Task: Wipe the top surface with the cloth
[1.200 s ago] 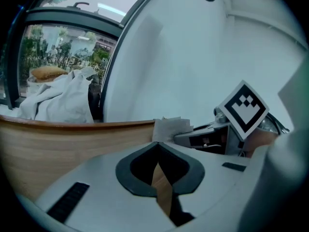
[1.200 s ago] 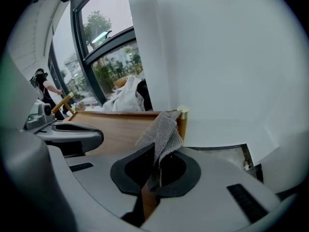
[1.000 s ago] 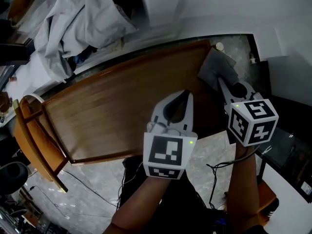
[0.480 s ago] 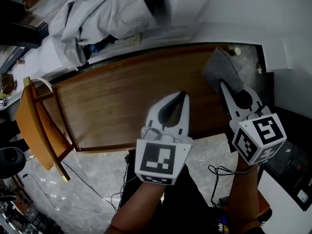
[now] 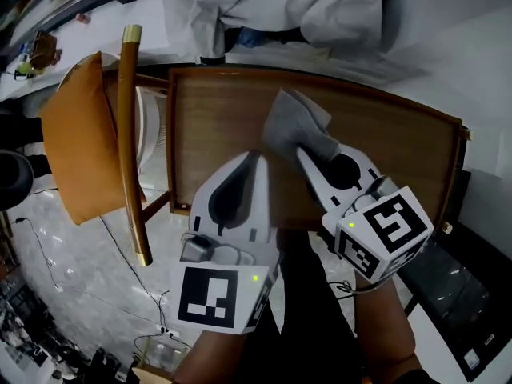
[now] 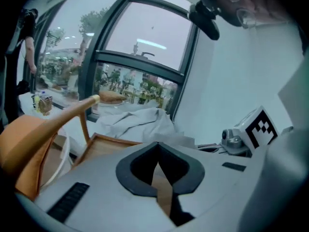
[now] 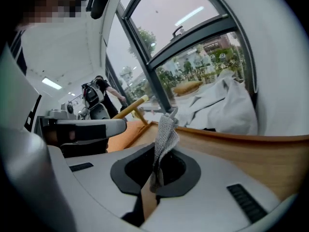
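A grey cloth [image 5: 290, 124] lies bunched on the brown wooden table top [image 5: 384, 146], near its middle. My right gripper [image 5: 304, 150] is shut on the cloth's near edge. In the right gripper view the cloth [image 7: 165, 138] stands up from between the shut jaws of the right gripper [image 7: 155, 172], with the table top [image 7: 241, 146] beyond. Just left of it, my left gripper [image 5: 258, 158] hovers over the table, shut and holding nothing. In the left gripper view the left gripper [image 6: 157, 151] has its jaws pressed together, and the table [image 6: 104, 148] shows past them.
An orange chair [image 5: 80, 134] with a wooden frame stands against the table's left end. A heap of white fabric [image 5: 280, 6] lies along the far side. The table has a raised rim [image 5: 448, 118]. A black surface [image 5: 456, 294] sits at lower right.
The right gripper has dragged the cloth from the table's right end toward the middle. The left gripper moved along beside it, still shut. The head view has swung round.
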Demonstrator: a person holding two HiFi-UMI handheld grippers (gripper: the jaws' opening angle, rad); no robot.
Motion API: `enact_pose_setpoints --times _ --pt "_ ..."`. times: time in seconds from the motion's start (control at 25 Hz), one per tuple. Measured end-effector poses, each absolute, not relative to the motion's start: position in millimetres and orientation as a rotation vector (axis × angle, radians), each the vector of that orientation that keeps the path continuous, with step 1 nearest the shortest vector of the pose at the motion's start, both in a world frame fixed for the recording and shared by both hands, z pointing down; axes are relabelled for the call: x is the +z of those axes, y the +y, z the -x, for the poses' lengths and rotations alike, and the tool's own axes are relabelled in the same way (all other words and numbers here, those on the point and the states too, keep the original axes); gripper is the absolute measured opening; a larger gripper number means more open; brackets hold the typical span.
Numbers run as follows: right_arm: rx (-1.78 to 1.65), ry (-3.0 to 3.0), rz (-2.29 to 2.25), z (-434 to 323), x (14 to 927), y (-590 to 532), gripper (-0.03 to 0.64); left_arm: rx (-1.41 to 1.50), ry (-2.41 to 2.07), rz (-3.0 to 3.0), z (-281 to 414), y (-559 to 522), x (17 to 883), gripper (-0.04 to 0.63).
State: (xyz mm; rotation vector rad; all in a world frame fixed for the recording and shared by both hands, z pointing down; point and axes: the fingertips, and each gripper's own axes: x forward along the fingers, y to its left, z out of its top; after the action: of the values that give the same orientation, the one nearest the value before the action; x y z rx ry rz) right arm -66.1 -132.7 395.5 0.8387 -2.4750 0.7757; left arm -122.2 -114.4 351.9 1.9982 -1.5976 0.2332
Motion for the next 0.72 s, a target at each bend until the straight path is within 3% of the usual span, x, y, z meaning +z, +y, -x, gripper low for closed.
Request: enact_pose_setpoints --times 0.36,0.72 --pt "0.812 -2.493 -0.624 207.9 419.6 -101.4 0.029 0.198 -1.699 -1.852 225.4 -85.2 351.9 0.012" --pt "0.839 -2.416 -0.575 248.6 447.9 -89.9 0.029 0.178 -1.679 -1.855 249.0 -79.4 354.1 0.011"
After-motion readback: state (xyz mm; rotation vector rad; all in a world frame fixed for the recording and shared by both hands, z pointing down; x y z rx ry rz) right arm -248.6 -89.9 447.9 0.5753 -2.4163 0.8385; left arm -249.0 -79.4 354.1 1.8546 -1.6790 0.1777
